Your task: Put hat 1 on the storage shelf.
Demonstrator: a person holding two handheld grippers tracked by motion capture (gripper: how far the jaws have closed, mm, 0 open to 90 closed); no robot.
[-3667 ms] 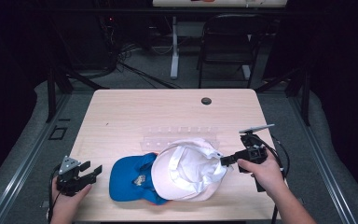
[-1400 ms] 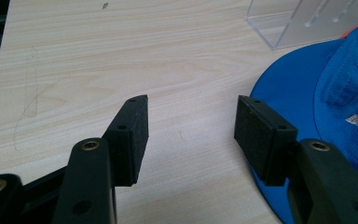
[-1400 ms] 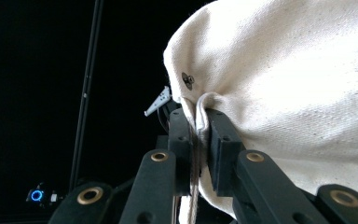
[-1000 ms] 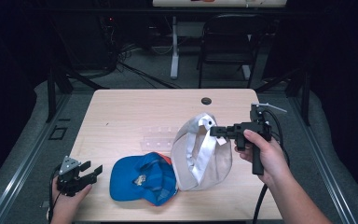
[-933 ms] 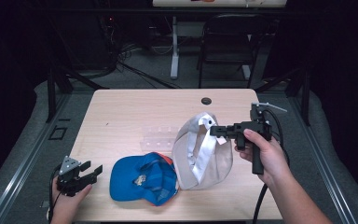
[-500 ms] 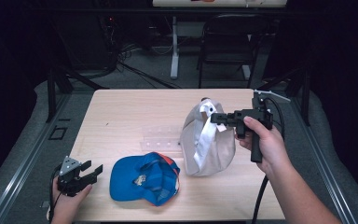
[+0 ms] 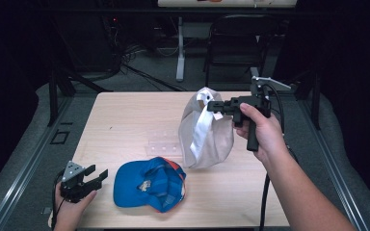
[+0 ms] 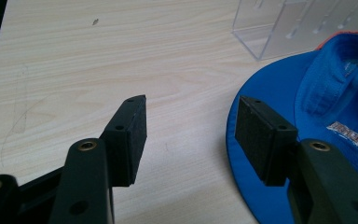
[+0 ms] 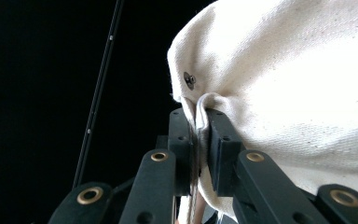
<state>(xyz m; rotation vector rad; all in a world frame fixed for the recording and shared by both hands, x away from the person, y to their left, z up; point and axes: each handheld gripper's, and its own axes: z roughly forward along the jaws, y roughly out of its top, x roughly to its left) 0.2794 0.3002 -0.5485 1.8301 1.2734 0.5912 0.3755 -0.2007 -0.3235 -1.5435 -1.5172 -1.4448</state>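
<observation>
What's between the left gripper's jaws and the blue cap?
Nothing but bare table. In the left gripper view the open left gripper sits beside the blue cap, its right jaw over the brim edge.

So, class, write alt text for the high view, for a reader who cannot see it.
The right gripper, shut on the edge of a white cap, holds it hanging above a wooden table. A blue cap lies on the table near its front edge, behind it a clear plastic rack. The left gripper rests open at the table's front left corner.
</observation>
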